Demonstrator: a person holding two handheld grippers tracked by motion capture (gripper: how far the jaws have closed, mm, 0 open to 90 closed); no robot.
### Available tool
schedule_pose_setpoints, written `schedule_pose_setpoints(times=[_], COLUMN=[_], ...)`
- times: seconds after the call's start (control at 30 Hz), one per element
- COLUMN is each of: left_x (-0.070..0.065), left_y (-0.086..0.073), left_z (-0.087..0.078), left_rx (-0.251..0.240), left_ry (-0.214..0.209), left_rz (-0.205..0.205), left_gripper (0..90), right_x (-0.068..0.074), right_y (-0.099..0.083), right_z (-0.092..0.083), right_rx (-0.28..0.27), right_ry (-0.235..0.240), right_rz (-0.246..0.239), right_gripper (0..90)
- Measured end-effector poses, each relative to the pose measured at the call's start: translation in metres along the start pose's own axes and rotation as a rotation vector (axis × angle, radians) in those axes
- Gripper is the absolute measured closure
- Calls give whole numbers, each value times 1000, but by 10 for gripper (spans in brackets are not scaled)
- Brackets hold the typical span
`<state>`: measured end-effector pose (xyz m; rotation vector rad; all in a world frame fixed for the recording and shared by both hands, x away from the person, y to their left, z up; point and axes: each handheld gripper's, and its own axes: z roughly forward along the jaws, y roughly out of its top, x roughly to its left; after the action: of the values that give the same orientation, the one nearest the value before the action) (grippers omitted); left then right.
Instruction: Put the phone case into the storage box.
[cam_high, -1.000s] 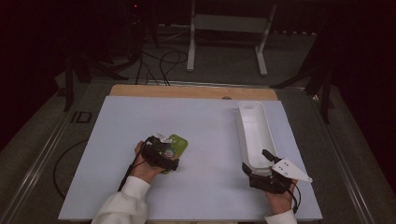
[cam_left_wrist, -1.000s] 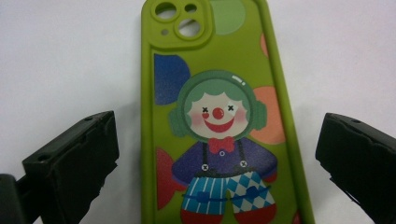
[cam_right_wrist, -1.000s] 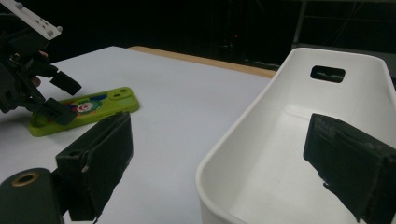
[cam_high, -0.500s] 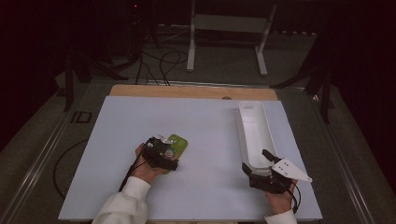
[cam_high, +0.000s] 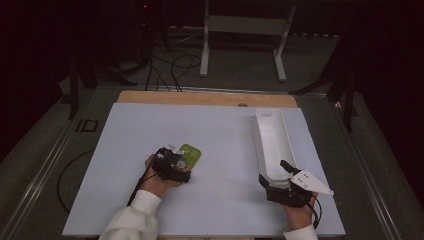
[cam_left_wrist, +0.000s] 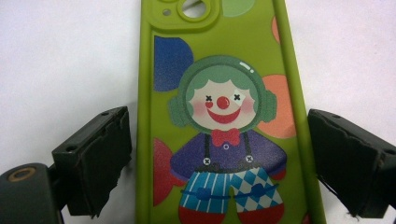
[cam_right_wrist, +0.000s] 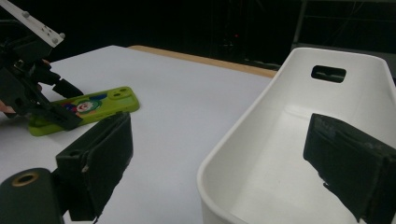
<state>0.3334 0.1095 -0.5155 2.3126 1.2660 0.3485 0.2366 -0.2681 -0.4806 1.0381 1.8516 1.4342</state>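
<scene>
I have my left gripper (cam_high: 186, 161) spread over the green phone case (cam_left_wrist: 224, 116), which lies flat on the white table (cam_high: 125, 150) a bit left of the middle, nearer my edge; the jaws have just been closing in, one on each long side, but the pads do not press it yet. My right gripper (cam_right_wrist: 224, 154) is spread wide and holds nothing, by the near end of the white tray (cam_high: 272, 145) at the right edge; I think the case is light, bendy and a bit grippy, so I would pinch its two long edges near the middle.

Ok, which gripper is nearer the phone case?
Left. The left gripper straddles the phone case, jaws just beside its edges; the right gripper sits across the table at the white tray.
</scene>
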Motion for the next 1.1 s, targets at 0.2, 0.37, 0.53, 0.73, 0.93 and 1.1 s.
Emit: schedule_pose_setpoints(times=[0.2, 0.37, 0.53, 0.73, 0.93, 1.1], left_x=[-1, -2, -2, -1, 0, 1], left_y=[0, 0, -2, -6, -7, -7], left_z=[-1, -2, -2, -3, -3, -3], left_rx=[5, 0, -14, -47, -59, -88], left_ry=[4, -1, -1, -7, -8, -12], left_rz=[-3, 4, 4, -3, -1, -7], left_gripper=[104, 143, 149, 155, 156, 157], right_x=[1, 1, 1, 1, 1, 1], right_y=[0, 0, -1, -1, -1, 0], right_z=[0, 1, 2, 2, 2, 2], right_rx=[0, 3, 6, 7, 6, 3], right_ry=[2, 1, 2, 2, 1, 3], right_rz=[-4, -3, -2, -4, -8, -8], right_gripper=[82, 83, 82, 82, 83, 83])
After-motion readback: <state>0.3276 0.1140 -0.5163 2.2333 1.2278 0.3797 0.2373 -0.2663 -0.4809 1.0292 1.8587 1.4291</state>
